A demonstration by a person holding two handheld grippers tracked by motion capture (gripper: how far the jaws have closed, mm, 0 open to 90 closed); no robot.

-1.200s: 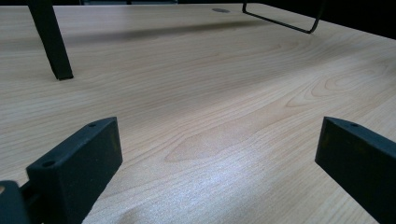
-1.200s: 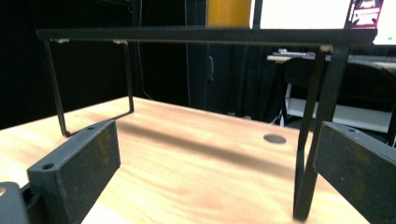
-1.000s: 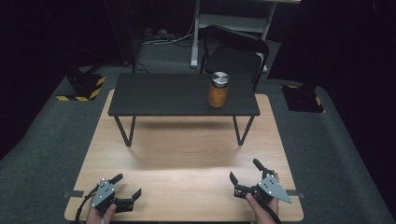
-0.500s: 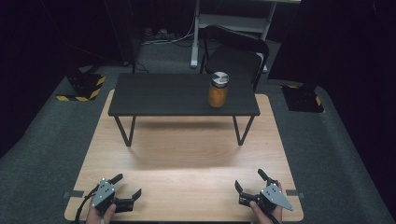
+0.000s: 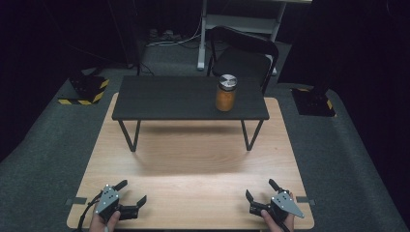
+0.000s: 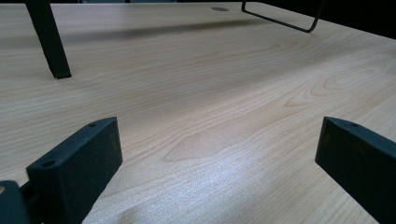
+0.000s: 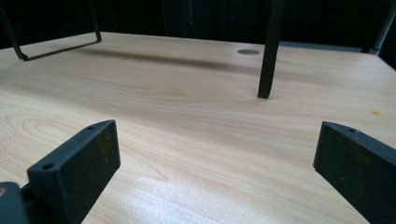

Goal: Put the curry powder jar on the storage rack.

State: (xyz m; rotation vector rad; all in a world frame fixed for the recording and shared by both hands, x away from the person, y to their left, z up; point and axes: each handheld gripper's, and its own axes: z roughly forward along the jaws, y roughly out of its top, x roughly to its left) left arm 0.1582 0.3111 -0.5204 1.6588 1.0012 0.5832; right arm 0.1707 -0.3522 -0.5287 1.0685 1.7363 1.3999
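In the high view, the jar (image 5: 226, 92) (orange contents, silver lid) stands upright on the right part of the black shelf (image 5: 164, 99), in the upper middle of the frame, well apart from both grippers. The left gripper (image 5: 129, 199) sits at the lower left, near the front edge of the wooden table (image 5: 193, 159); its jaws are spread wide and hold nothing. The right gripper (image 5: 260, 196) sits at the lower right, jaws likewise wide apart and empty. In each gripper view, bare wood lies between the two black jaws, with a leg of the shelf farther back.
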